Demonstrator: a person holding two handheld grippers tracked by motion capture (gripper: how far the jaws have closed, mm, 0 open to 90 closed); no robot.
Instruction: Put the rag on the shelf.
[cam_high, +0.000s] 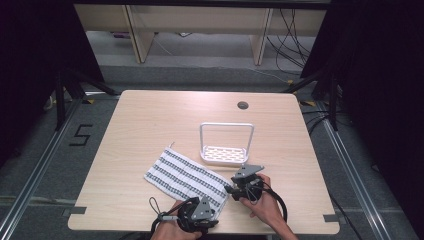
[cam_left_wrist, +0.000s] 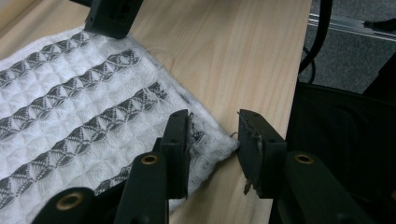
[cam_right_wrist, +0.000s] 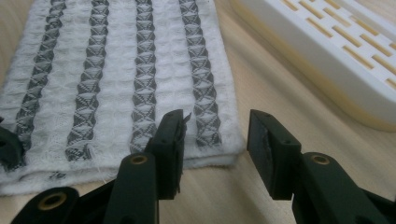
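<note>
Nearest the high camera, the person's two hands each held a gripper at the near edge of the worktop (cam_high: 150, 115), both set at the near short end of a folded, striped waffle-weave cloth (cam_high: 187, 176). That pairing looked like a set-up for taking the two near corners at once, so the cloth could be lifted or folded evenly.

From the left gripper (cam_left_wrist: 214, 140), one of the fingers (cam_left_wrist: 177, 149) rested over the cloth's corner while the other stood on bare wood just past the hem; the corner lay between them, not yet pinched, so the fingers stood apart.

From the right gripper (cam_right_wrist: 214, 140), the fingers (cam_right_wrist: 169, 144) likewise straddled the other near corner, one above the outermost dark stripe, one beyond the edge, with a gap still showing and nothing clamped.

Beyond the right fingers, close to the cloth, sat a white slotted rack (cam_high: 226, 150) with a tall loop handle, probably left clear of the cloth so it would not snag.
</note>
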